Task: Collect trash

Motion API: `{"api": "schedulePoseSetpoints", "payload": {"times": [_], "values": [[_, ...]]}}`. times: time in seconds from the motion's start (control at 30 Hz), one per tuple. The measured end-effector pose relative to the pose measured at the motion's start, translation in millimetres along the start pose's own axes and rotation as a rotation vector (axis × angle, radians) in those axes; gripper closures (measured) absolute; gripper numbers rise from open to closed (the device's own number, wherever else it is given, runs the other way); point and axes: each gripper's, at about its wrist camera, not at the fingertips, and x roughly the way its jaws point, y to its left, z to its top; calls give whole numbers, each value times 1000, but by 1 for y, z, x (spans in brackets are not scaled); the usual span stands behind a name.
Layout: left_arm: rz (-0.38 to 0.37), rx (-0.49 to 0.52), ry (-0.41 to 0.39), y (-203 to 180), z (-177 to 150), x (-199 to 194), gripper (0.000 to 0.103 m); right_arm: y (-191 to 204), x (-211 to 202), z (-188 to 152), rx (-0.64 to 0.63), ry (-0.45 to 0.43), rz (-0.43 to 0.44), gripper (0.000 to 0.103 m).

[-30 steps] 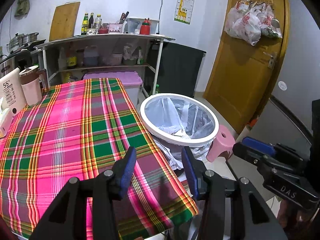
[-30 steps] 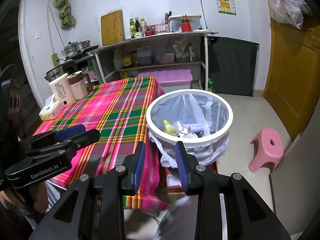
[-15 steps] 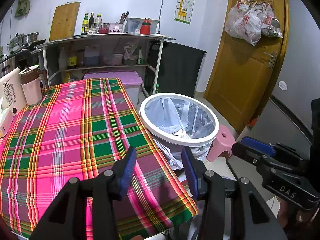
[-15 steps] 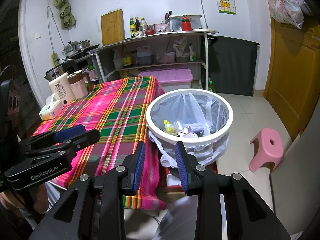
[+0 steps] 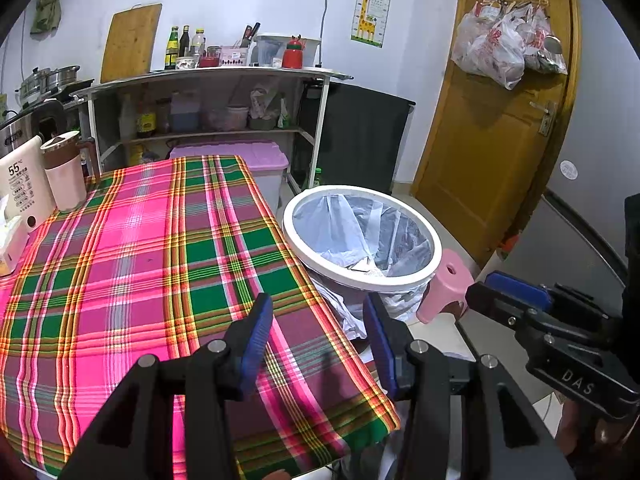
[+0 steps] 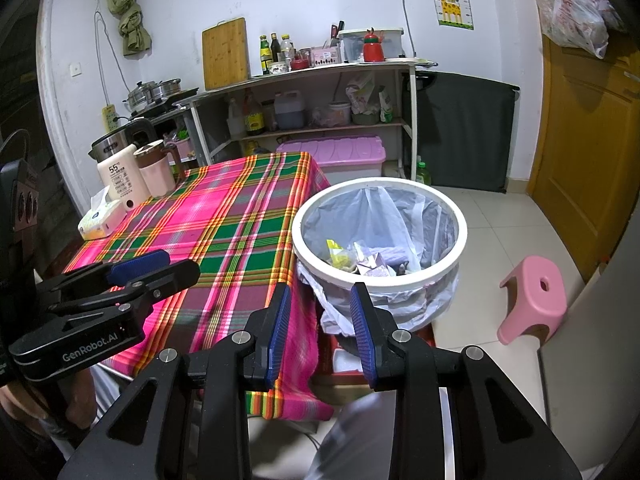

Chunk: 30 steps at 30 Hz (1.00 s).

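While my left gripper holds its fingers spread and empty above the plaid counter, "DAS" marks my right gripper. From the right view, its empty fingers stand apart; "GenRobot.AI" marks the left, trash fills the bin, and the kettle reads "55".

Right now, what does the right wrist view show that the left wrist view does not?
Only the right wrist view shows the trash lying in the bin, including a yellow wrapper, and the green cloth hanging on the wall. Only the left wrist view shows the door handle. Both show the plaid tablecloth, the pink stool and both grippers, open and empty.
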Motion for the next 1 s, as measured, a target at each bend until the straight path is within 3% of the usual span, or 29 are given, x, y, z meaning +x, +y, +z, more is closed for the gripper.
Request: {"api": "schedulePoseSetpoints", "payload": {"times": [1.0], "values": [[13, 1, 2, 4, 1, -2, 54, 0, -1, -2, -2, 2, 0, 71]]}}
